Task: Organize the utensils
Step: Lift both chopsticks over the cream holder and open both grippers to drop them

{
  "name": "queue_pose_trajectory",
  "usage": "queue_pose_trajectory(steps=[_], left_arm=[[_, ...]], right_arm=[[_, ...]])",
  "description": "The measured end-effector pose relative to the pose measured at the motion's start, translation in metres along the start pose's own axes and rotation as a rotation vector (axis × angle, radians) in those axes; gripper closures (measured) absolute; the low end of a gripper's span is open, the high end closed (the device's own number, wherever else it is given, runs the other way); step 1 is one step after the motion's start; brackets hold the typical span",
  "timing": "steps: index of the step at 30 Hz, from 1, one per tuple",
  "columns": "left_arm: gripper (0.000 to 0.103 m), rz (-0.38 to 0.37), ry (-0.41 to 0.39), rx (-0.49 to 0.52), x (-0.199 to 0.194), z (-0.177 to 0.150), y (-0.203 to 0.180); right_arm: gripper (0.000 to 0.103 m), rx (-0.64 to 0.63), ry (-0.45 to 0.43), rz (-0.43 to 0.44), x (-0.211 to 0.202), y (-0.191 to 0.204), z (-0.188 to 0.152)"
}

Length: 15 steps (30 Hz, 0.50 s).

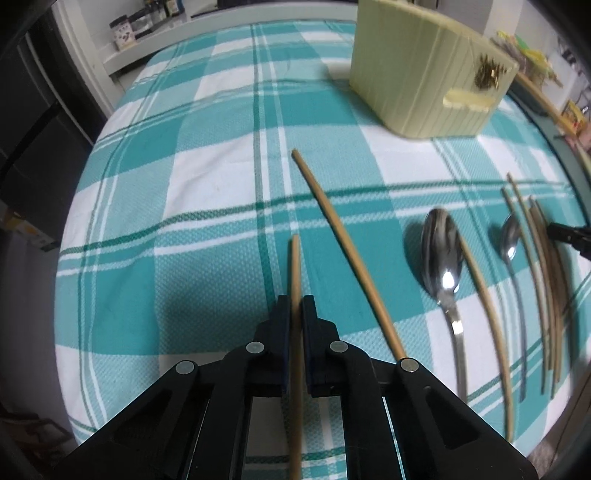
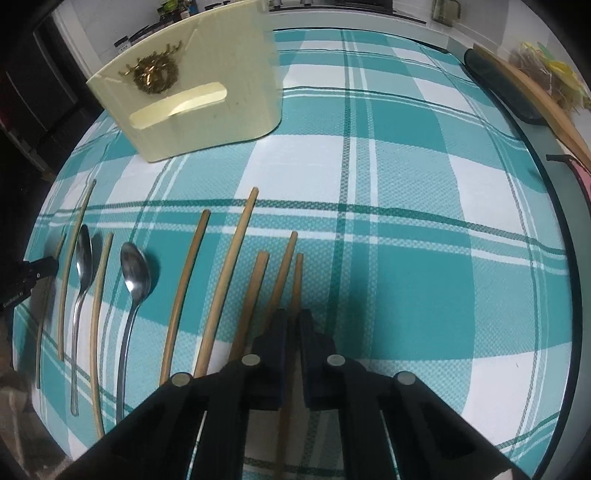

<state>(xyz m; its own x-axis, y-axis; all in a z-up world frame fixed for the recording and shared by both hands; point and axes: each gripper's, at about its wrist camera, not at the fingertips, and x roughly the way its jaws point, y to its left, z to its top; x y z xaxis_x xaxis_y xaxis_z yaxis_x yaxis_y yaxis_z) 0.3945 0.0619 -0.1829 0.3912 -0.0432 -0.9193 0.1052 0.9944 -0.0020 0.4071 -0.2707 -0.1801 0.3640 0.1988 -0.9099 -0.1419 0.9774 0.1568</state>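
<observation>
My left gripper (image 1: 294, 308) is shut on a wooden chopstick (image 1: 295, 269) that points forward over the teal checked tablecloth (image 1: 207, 192). Another chopstick (image 1: 340, 243) lies just to its right. A large spoon (image 1: 442, 258), a smaller spoon (image 1: 509, 240) and several more chopsticks (image 1: 543, 266) lie further right. My right gripper (image 2: 291, 325) is shut on a chopstick (image 2: 296, 280), among several chopsticks (image 2: 236, 266) lying side by side. Two spoons (image 2: 136, 273) (image 2: 83, 258) lie to its left. A cream utensil holder (image 1: 424, 70) stands at the back, also in the right wrist view (image 2: 192, 85).
The table's right edge (image 2: 554, 206) curves near a wooden board (image 2: 532, 92) and a dark object (image 2: 498, 88). Shelves with jars (image 1: 129, 26) stand beyond the far edge. The left gripper shows at the left edge of the right wrist view (image 2: 33, 273).
</observation>
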Motion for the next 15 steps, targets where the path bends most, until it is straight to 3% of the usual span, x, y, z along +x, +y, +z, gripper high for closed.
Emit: queue_pose_trajectory(steps=[6, 9, 15], left_arm=[[0.098, -0.08, -0.196, -0.063, -0.072, -0.003, 0.019], [0.098, -0.131, -0.306, -0.085, -0.118, -0.01, 0.029], [0.098, -0.163, -0.471, -0.101, -0.183, -0.012, 0.033]], right_arm=[[0.097, 0.006, -0.202, 0.113, -0.068, 0.004, -0.006], [0.097, -0.046, -0.312, 0.124, -0.115, 0.015, -0.013], [0.097, -0.132, -0.499, 0.105, -0.188, 0.036, -0.022]])
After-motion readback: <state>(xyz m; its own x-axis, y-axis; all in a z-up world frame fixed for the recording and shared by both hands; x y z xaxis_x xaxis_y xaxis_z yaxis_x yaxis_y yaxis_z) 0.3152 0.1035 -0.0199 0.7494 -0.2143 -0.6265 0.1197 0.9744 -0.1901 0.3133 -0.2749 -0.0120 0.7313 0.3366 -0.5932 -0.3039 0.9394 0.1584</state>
